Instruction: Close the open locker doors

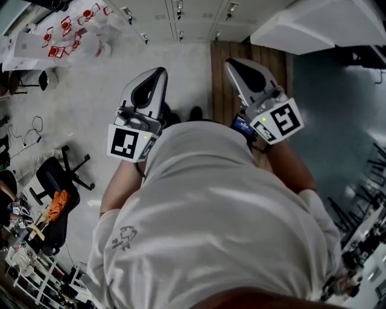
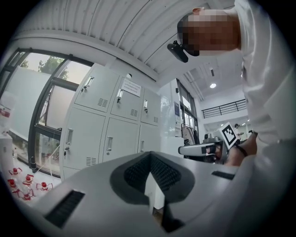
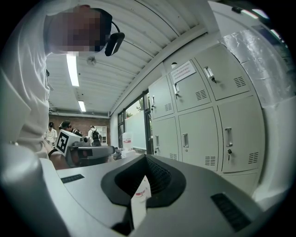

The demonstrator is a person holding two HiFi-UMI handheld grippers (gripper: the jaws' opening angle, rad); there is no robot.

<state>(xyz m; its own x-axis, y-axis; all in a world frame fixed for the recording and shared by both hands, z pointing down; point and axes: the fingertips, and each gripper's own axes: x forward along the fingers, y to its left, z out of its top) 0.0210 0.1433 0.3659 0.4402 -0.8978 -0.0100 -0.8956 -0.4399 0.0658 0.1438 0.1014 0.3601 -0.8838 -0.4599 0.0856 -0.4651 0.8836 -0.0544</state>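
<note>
A bank of pale grey lockers stands ahead of me; it also fills the left gripper view and the right gripper view. Every door I can see sits flush, handles and vents facing out. My left gripper is held at chest height, jaws together with nothing in them. My right gripper is beside it, level with it, also shut and empty. Both point toward the lockers and are well short of them.
A table with red-capped bottles stands far left. An office chair and cluttered shelves are at the lower left. A wooden floor strip runs to the lockers, with a white cabinet to its right. People stand far off.
</note>
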